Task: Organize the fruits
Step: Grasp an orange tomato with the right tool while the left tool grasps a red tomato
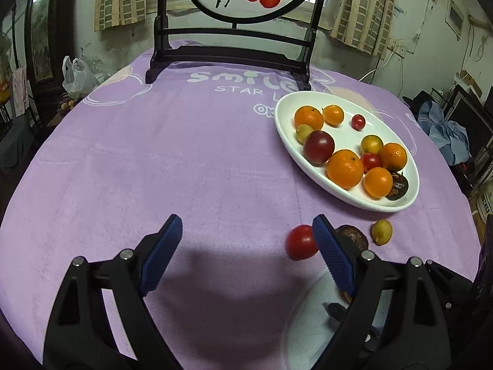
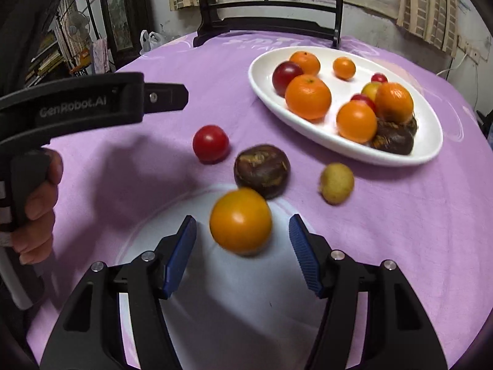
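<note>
Your left gripper (image 1: 246, 234) stood wide open over bare purple cloth (image 1: 154, 154), gripping nothing. Your right gripper (image 2: 243, 234) was part open; an orange fruit (image 2: 240, 220) sat between its pads (blurred, touching neither). Beyond it a red tomato (image 2: 211, 143), a dark brown fruit (image 2: 262, 169) and a yellow-green fruit (image 2: 336, 182) lay near the loaded white dish (image 2: 268, 92).

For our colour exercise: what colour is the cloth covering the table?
Light purple, with white lettering, on the cloth; it shows best in the left wrist view.
</note>
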